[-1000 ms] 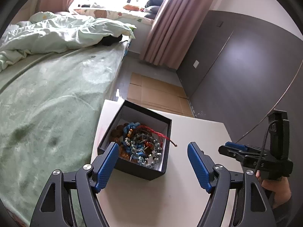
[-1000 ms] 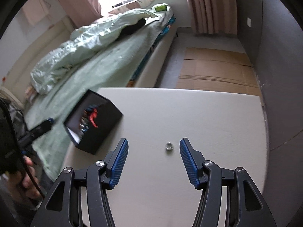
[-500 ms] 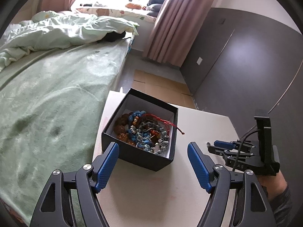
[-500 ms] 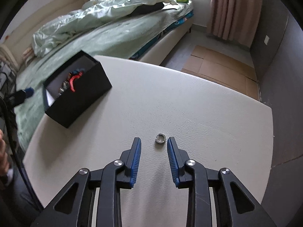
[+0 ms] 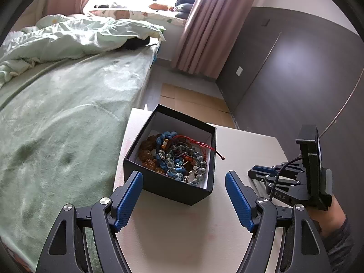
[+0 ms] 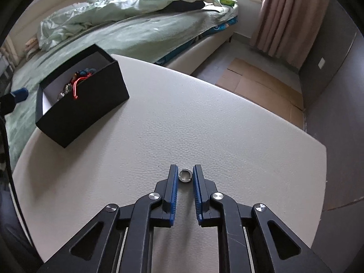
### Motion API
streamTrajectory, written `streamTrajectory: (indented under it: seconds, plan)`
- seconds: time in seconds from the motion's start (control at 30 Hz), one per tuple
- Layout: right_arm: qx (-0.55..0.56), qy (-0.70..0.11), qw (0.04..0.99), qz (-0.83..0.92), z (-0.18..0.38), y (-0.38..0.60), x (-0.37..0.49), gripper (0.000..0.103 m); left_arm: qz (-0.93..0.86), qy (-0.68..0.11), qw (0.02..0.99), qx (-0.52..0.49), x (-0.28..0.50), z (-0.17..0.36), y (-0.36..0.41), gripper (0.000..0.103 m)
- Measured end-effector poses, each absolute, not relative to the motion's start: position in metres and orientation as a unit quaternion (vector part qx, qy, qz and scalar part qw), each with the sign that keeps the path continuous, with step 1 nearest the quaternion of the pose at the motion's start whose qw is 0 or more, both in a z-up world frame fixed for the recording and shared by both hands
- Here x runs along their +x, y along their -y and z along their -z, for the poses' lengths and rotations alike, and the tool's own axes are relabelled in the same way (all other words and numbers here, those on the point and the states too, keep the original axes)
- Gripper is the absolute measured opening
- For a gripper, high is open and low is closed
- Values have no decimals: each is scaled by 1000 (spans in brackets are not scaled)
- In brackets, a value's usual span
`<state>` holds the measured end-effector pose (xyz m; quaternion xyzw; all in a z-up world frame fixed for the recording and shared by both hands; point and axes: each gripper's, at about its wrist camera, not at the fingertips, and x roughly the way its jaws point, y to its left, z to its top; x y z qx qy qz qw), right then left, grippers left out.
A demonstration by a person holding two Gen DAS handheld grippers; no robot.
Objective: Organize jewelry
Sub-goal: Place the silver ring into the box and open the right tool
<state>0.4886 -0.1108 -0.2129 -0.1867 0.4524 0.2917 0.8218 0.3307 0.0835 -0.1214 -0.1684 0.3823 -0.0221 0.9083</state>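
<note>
The right gripper point(image 6: 185, 170) has just been closing its fingers around the silver ring point(image 6: 185, 175) on the table point(image 6: 227, 125), pads near but seemingly not yet pressing, while the left gripper point(image 5: 184, 195) waits wide open and empty before the black box point(image 5: 168, 184), probably its destination.

A home bedroom: a bed point(image 5: 68, 104) with a rumpled pale green duvet point(image 6: 127, 6), pink curtains point(image 5: 204, 29) at a bright window, and a small white table point(image 6: 204, 122) beside the bed.

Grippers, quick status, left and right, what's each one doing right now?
Left gripper: open, holding nothing, just short of the black box.
Right gripper: jaws have just been closing around the silver ring, nearly touching it; not yet gripped.
</note>
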Motion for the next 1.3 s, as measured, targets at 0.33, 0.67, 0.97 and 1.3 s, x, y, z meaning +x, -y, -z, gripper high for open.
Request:
streamTrajectory:
  seconds: [0.33,0.67,0.97,1.3]
  plan:
    - [-125,-437,837,-304,177,113,484,14,4,-366,913,-182,326,114,-92,76]
    - [-80,-387,852,-344,127,83,461,14,-19,-344,919,-193,318,108,-110,76]
    - [-42,-378,845,-376,113,48,458,14,-39,-334,915,-225,313,110,-132,76]
    - [-19,-400,823,-402,123,7,459,14,-50,-331,906,-258,309,115,-153,76]
